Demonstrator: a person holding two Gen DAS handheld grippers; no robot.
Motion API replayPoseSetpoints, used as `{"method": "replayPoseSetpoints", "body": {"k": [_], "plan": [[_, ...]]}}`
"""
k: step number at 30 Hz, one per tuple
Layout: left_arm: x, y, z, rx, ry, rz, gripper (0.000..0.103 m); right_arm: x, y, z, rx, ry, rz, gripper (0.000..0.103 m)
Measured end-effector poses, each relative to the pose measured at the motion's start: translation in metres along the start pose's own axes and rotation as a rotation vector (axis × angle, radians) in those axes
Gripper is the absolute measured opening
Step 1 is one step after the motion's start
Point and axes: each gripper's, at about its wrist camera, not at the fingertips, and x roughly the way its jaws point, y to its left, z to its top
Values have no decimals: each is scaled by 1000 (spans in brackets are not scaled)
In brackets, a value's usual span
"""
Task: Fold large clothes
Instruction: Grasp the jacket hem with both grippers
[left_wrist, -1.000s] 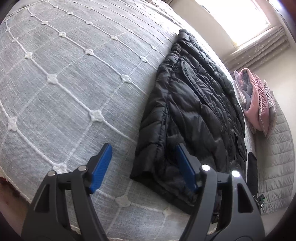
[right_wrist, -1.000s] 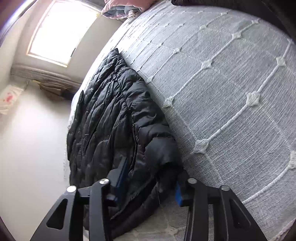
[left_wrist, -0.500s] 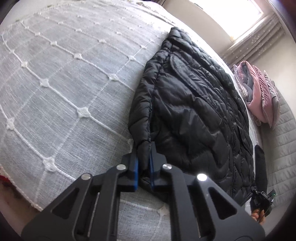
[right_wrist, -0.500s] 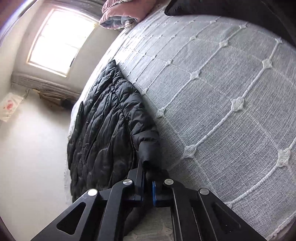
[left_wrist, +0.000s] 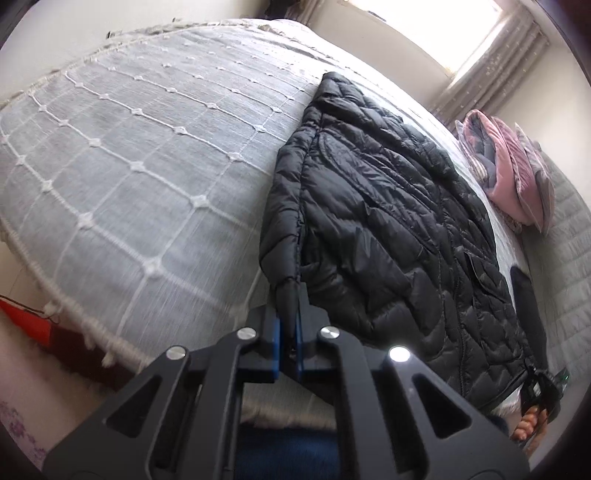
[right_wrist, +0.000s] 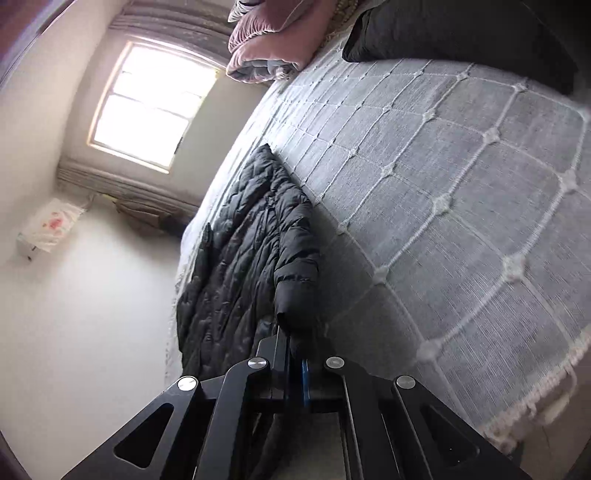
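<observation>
A black quilted puffer jacket (left_wrist: 399, 236) lies spread on a grey bedspread (left_wrist: 140, 155) with a white diamond grid. My left gripper (left_wrist: 289, 325) is shut on the jacket's near corner and lifts it off the bed. My right gripper (right_wrist: 293, 354) is shut on a black sleeve cuff (right_wrist: 297, 295) of the same jacket (right_wrist: 236, 258), raised above the bedspread (right_wrist: 461, 192). The right gripper also shows small at the jacket's far corner in the left wrist view (left_wrist: 546, 387).
Folded pink bedding (left_wrist: 513, 173) lies at the head of the bed, also in the right wrist view (right_wrist: 273, 37). A dark pillow (right_wrist: 461, 33) lies beside it. A bright window (right_wrist: 151, 107) is beyond. The fringed bed edge (left_wrist: 74, 306) is near, floor below.
Both grippers were open over the jacket's edge a second ago, then shut on it. Since then both have risen and drawn back, lifting the gripped fabric off the bed.
</observation>
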Motion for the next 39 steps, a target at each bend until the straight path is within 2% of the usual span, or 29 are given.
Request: {"method": "replayPoseSetpoints", "body": {"k": [4, 7, 10, 12, 13, 15, 16, 17, 18, 20, 21, 24, 25, 27, 28, 29, 35, 39], "plan": [[-18, -6, -5, 55, -23, -4, 7, -17, -7, -8, 7, 4, 11, 3], [-20, -10, -3, 80, -35, -6, 7, -33, -7, -2, 8, -30, 31, 3], [-1, 2, -2, 43, 12, -2, 9, -33, 3, 4, -48, -40, 15, 3], [8, 10, -6, 14, 41, -8, 11, -27, 4, 2, -73, -16, -11, 7], [10, 13, -7, 7, 49, -18, 15, -21, 5, 2, -86, 11, -11, 8], [12, 18, -11, -13, 63, -47, 28, -12, 1, 0, -95, 58, -28, 15], [12, 21, -13, -29, 71, -67, 38, -7, -3, 1, -74, 69, -38, 22], [14, 26, -12, -59, 79, -95, 42, -8, -9, -1, -53, 70, -33, 25], [15, 28, -13, -75, 82, -114, 42, -4, -15, 0, -18, 72, -26, 27], [18, 31, -15, -90, 93, -156, 43, -1, -22, 0, 7, 76, -44, 39], [20, 31, -16, -93, 101, -169, 43, 1, -24, 0, 13, 80, -49, 42], [28, 27, -20, -104, 127, -204, 43, 7, -25, -1, 17, 109, -61, 45], [29, 26, -20, -103, 128, -213, 43, 9, -24, -1, 10, 112, -76, 45], [30, 21, -20, -87, 124, -199, 25, 14, -18, -1, -21, 114, -79, 41], [31, 20, -19, -91, 126, -196, 18, 14, -17, -2, -34, 112, -72, 19], [30, 20, -18, -106, 122, -205, 13, 14, -16, -3, -43, 109, -71, 7], [8, 13, -18, -106, 65, -227, 8, -1, -28, -5, 30, 68, 22, 4], [-30, 14, -9, -152, 22, -319, 7, -22, -18, -8, 0, 52, 100, 4]]}}
